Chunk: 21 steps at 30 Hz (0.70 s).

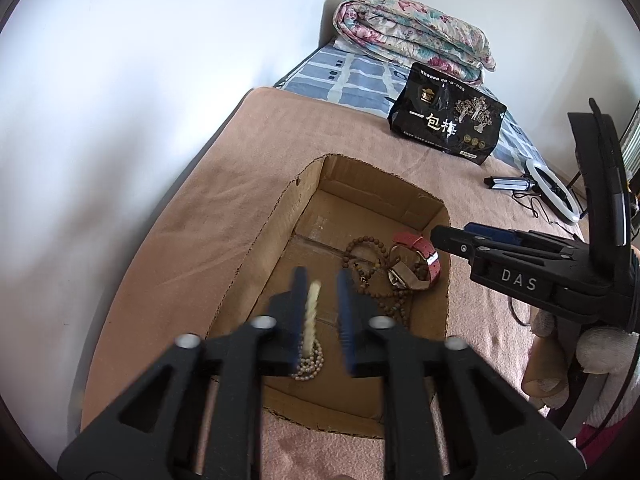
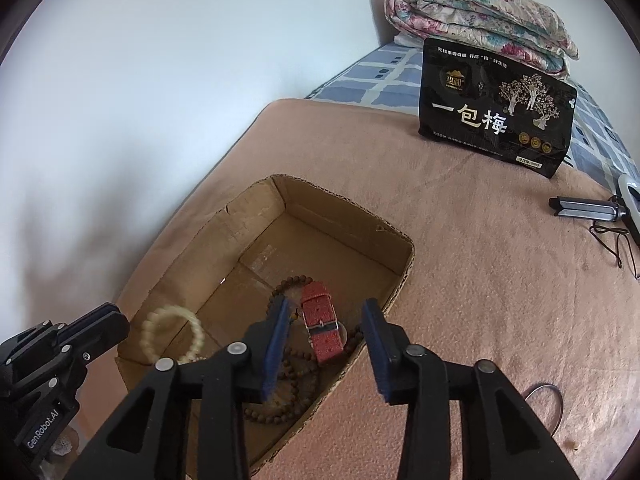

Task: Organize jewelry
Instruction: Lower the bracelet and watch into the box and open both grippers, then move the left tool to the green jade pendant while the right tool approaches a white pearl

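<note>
Cream bead bracelet sits between the parted fingers of the left gripper, blurred, contact unclear, over the open brown cardboard box. Right gripper wide apart, empty. Brown bead necklace and red-strap watch lie in box.

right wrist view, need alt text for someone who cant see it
An open right gripper hovers over the near right corner of a cardboard box on a pink blanket, above a red watch and brown beads. At left, the left gripper is beside a blurred cream bead bracelet.
</note>
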Each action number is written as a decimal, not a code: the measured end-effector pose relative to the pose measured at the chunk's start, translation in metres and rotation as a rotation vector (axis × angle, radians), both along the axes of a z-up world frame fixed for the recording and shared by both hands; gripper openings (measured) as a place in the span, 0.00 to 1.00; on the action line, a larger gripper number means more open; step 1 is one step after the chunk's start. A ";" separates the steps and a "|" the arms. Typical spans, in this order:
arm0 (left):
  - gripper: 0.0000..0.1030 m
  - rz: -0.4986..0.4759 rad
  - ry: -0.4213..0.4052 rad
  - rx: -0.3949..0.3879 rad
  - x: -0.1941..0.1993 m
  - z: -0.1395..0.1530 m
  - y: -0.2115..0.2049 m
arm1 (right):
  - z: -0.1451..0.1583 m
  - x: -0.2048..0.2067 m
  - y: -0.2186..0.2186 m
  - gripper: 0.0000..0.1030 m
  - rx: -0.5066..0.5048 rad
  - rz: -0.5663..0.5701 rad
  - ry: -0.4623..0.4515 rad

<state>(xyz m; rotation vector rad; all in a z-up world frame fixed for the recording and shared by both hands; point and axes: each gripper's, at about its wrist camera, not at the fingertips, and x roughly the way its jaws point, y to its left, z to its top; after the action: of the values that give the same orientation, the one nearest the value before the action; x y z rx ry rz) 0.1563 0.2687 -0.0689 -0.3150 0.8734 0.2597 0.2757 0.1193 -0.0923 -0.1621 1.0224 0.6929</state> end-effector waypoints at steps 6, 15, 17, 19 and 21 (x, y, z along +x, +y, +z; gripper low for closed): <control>0.41 -0.002 -0.010 0.020 0.000 0.002 -0.003 | 0.012 -0.006 -0.004 0.80 0.000 -0.016 -0.060; 0.41 -0.013 -0.012 0.033 -0.001 0.006 -0.008 | 0.019 -0.008 -0.016 0.87 0.001 -0.048 -0.079; 0.41 -0.019 -0.014 0.037 -0.001 0.008 -0.010 | 0.021 -0.010 -0.021 0.88 0.004 -0.057 -0.078; 0.41 -0.025 -0.018 0.039 -0.001 0.009 -0.012 | 0.023 -0.010 -0.026 0.89 0.006 -0.067 -0.077; 0.41 -0.031 -0.023 0.046 -0.001 0.011 -0.015 | 0.025 -0.011 -0.033 0.89 0.006 -0.077 -0.081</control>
<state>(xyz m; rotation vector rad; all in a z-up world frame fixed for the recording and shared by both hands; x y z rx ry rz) 0.1555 0.2538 -0.0576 -0.2609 0.8480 0.2473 0.2645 0.0865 -0.0670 -0.1435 0.9442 0.6145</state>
